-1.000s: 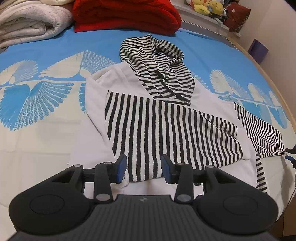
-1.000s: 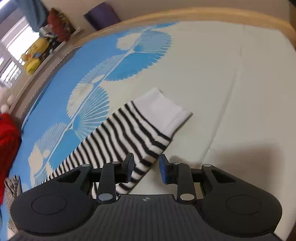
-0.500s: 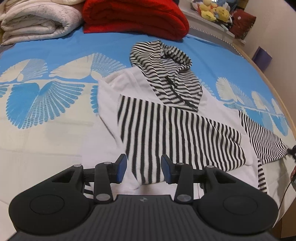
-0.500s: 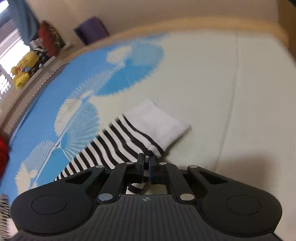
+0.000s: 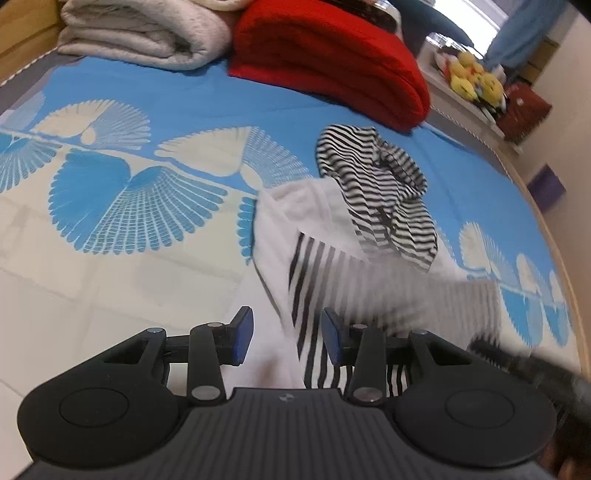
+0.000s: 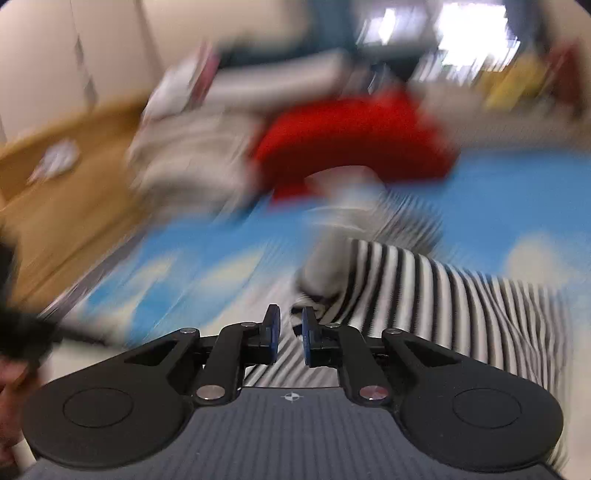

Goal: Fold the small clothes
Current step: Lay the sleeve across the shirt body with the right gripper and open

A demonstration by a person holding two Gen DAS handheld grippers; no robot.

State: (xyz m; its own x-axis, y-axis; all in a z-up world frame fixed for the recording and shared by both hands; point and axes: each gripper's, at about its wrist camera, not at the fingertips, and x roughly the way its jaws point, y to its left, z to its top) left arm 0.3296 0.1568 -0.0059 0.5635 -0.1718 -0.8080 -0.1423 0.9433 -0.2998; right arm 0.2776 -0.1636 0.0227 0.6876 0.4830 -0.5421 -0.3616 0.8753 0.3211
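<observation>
Swung round since 0.5 s ago: right gripper (image 6: 289,334), then clamped on striped sleeve near white cuff over plain cream sheet, now pointing toward red blanket (image 6: 354,144) and bed head, view heavily motion-blurred. Pads now a narrow gap apart, striped sleeve (image 6: 424,295) bunched right at the tips and running off to its right; cannot tell whether cloth is pinched between pads or just lying behind them. Also shifted: left gripper (image 5: 284,338), view now tilted, hoodie further right of centre than before.

Left gripper released, blue pads (image 5: 242,336) wide apart, nothing between them, hovering just over near edge of hoodie (image 5: 332,251). Hoodie spread flat on bed (image 5: 110,288) straight ahead of left gripper: white body, folded striped panel just ahead-right of the pads, striped hood (image 5: 376,184) further ahead toward red blanket (image 5: 328,62). Right part of hoodie smeared by blur, sleeve detail there unreadable. Dark blurred shape low on the right of left view, not identifiable.

Folded white blanket (image 5: 144,33) far ahead-left of left gripper, touching red blanket's side. Yellow plush toys (image 5: 472,79) on ledge far ahead-right, beyond bed edge. Blue fan-print sheet under everything.
</observation>
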